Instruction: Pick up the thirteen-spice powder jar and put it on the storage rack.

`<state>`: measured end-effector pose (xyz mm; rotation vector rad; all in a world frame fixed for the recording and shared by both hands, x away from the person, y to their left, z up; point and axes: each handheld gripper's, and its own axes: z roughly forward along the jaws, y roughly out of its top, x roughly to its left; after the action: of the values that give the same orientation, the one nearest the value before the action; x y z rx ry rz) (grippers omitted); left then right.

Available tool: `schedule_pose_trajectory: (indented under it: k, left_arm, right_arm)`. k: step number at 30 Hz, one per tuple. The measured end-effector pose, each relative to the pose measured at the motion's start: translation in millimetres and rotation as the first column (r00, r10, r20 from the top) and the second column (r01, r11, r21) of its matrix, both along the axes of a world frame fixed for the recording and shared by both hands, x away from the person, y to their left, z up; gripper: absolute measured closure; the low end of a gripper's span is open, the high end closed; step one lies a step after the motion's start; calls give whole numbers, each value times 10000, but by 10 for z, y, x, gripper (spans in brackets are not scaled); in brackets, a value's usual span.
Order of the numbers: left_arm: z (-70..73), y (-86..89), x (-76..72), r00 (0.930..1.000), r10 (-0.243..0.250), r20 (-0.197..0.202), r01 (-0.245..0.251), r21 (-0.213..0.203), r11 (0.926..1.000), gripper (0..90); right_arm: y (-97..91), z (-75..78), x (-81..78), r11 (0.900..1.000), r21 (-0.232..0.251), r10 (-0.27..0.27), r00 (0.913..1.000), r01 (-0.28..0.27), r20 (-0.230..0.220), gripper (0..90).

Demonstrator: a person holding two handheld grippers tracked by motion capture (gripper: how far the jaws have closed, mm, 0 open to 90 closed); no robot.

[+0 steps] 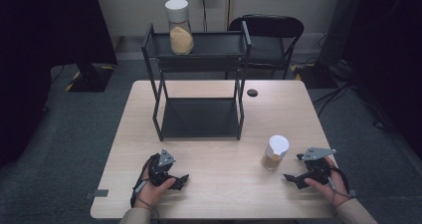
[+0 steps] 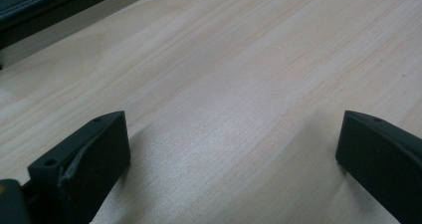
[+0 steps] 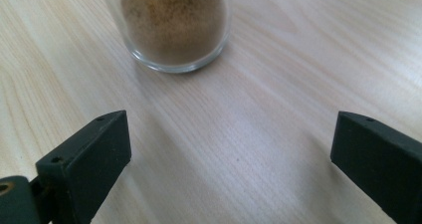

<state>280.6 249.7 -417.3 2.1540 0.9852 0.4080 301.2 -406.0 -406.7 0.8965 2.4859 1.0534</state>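
Note:
A glass jar with a white lid and brown powder (image 1: 274,153) stands on the wooden table (image 1: 219,184) at the front right. Its base (image 3: 174,30) appears just ahead of my right gripper (image 3: 229,149), whose jaws stand wide apart with nothing between them. In the high view the right gripper (image 1: 294,178) rests on the table just right of the jar. My left gripper (image 1: 178,180) lies near the front left edge, open over bare wood (image 2: 229,149). A second, taller jar of yellowish powder (image 1: 180,27) stands on the top shelf of a black two-tier rack (image 1: 199,119).
The rack's lower shelf (image 1: 201,117) holds nothing. A small black disc (image 1: 252,92) lies on the table right of the rack. A black chair (image 1: 271,40) stands behind the table. Dark stands flank both sides on the grey floor.

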Motion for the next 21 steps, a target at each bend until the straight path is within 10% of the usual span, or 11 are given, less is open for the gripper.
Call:
schedule_pose_trajectory:
  k: [21]
  left_arm:
    - [0,0,0,10000,-1,3,1,2,10000,0]
  right_arm:
    - [76,90,34,9980,439,445,9987,-456,246,15]
